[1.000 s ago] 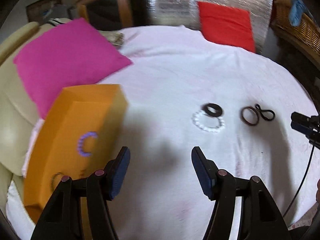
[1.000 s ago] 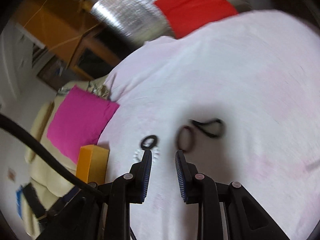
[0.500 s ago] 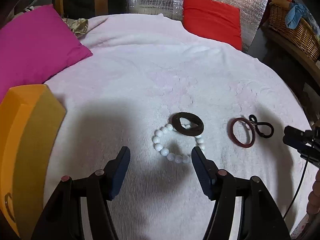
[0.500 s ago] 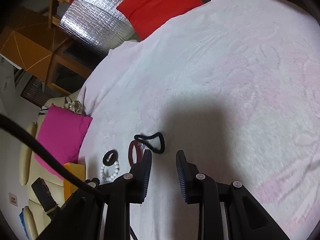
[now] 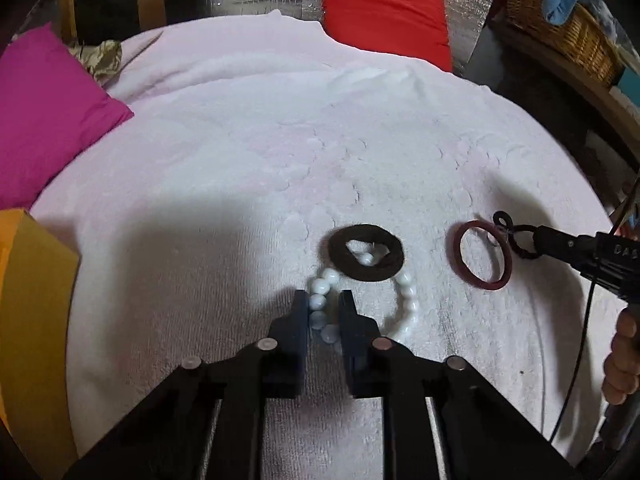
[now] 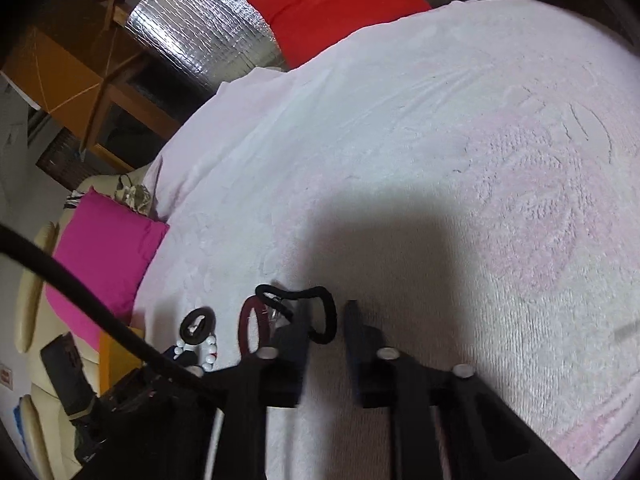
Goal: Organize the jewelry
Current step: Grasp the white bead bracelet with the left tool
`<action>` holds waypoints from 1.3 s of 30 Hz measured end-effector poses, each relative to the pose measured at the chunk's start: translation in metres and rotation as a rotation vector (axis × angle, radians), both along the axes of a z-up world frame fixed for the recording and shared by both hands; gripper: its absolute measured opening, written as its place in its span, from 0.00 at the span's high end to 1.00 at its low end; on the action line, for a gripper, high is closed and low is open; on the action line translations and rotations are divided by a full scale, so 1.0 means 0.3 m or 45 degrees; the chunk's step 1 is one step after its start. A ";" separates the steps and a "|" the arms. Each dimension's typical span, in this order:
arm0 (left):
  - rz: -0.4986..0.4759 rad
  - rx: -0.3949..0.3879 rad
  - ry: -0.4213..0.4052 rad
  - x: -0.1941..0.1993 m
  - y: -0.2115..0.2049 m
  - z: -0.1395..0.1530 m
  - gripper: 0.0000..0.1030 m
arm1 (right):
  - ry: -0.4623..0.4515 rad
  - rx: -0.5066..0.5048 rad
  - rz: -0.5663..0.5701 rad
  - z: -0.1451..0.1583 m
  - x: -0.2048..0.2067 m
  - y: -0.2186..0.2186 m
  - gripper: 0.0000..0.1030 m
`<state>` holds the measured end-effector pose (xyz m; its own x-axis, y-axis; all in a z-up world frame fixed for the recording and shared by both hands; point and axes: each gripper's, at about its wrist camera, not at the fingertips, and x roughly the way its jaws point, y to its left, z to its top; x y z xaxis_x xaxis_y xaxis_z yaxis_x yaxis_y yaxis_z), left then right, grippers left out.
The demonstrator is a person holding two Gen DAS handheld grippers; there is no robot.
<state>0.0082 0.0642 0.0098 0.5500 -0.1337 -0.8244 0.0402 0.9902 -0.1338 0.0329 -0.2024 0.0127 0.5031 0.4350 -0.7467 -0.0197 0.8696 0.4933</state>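
Step in hand: pickup; left gripper (image 5: 323,312) jaws closing around near-left beads of white bead bracelet (image 5: 408,300) on white towel (image 5: 240,168); right gripper (image 6: 326,322) narrow, black hair tie (image 6: 326,312) between jaws; next move: lift both, carry left to orange box (image 5: 32,300).

This is a room in a home, likely a living or bedroom. A soft surface covered by a pale pink towel (image 5: 280,152) fills both views, with a magenta cushion (image 5: 44,120) and a red cushion (image 5: 384,12) at its edges. A cream upholstered seat (image 6: 36,300) stands beside it. Wooden furniture (image 6: 72,76) and a wicker basket (image 5: 560,36) holding blue cloth line the background, beside a sheet of silver foil insulation (image 6: 192,36).
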 end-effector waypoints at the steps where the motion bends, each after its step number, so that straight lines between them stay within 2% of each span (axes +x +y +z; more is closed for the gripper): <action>1: -0.001 -0.011 0.001 -0.003 0.003 0.002 0.85 | -0.009 -0.008 -0.010 0.005 -0.003 -0.003 0.93; 3: -0.018 -0.011 -0.006 -0.013 -0.003 0.007 0.85 | -0.034 0.001 -0.037 0.021 -0.008 -0.020 0.93; 5: -0.057 -0.061 -0.015 -0.034 -0.013 0.022 0.91 | -0.059 0.013 -0.068 0.040 -0.015 -0.039 0.94; 12: -0.154 -0.113 -0.092 -0.134 -0.035 0.100 0.91 | -0.115 0.082 -0.131 0.106 -0.056 -0.103 0.94; 20: -0.130 -0.136 -0.113 -0.176 0.003 0.135 0.91 | -0.140 0.095 -0.114 0.145 -0.101 -0.123 0.94; 25: -0.102 -0.077 -0.025 -0.156 0.007 0.085 0.91 | -0.104 0.084 -0.094 0.138 -0.101 -0.122 0.94; 27: -0.094 -0.028 0.037 -0.139 0.007 0.051 0.91 | -0.062 0.073 -0.089 0.113 -0.089 -0.122 0.94; 30: -0.088 0.009 0.061 -0.128 0.006 0.031 0.91 | 0.009 0.054 -0.068 0.072 -0.070 -0.121 0.94; 32: -0.090 0.013 0.070 -0.122 0.009 0.028 0.85 | 0.032 0.031 -0.052 0.058 -0.064 -0.115 0.93; 34: -0.108 0.013 0.084 -0.114 0.001 0.019 0.62 | 0.053 0.024 -0.053 0.049 -0.062 -0.115 0.93; 36: -0.134 0.015 0.077 -0.107 -0.011 0.014 0.53 | 0.068 0.011 -0.043 0.043 -0.060 -0.111 0.93; 37: -0.153 0.036 0.071 -0.107 -0.023 0.012 0.51 | 0.071 0.000 -0.044 0.041 -0.060 -0.108 0.90; 39: -0.166 0.068 0.062 -0.115 -0.036 0.005 0.51 | 0.087 -0.024 -0.053 0.030 -0.055 -0.103 0.80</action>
<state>-0.0262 0.0534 0.0113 0.4900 -0.1566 -0.8575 0.1637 0.9828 -0.0859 0.0165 -0.2332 0.0216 0.4680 0.4002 -0.7879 0.0495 0.8783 0.4755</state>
